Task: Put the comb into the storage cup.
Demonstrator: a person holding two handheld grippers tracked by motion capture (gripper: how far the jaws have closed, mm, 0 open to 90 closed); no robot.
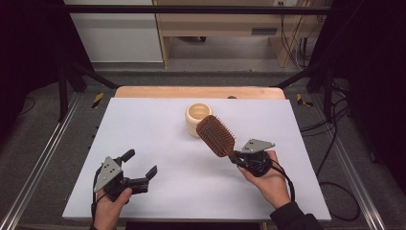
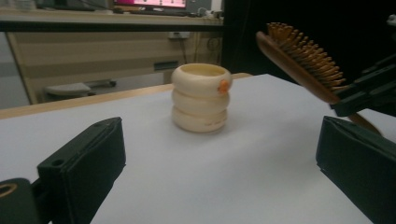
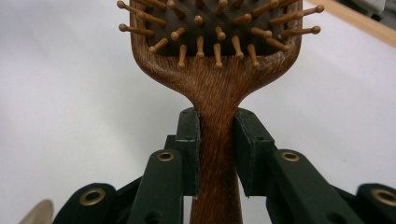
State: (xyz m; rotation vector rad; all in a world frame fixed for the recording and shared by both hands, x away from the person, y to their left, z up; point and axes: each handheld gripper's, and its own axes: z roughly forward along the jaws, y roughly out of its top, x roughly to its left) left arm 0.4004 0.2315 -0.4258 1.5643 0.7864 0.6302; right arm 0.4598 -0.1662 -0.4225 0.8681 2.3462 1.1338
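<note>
Right gripper view: hairbrush (image 3: 217,88) handle between right tool (image 3: 217,154) jaws.

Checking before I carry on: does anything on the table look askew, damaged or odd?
Nothing stands out. The hairbrush sits straight by its handle in the right claw, the cream ringed holder stands upright on the white table, and the left claw is open.

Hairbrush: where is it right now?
In the high view the hairbrush is right of centre, held by its handle in the right gripper, its head raised beside the cream holder on the white table.
</note>
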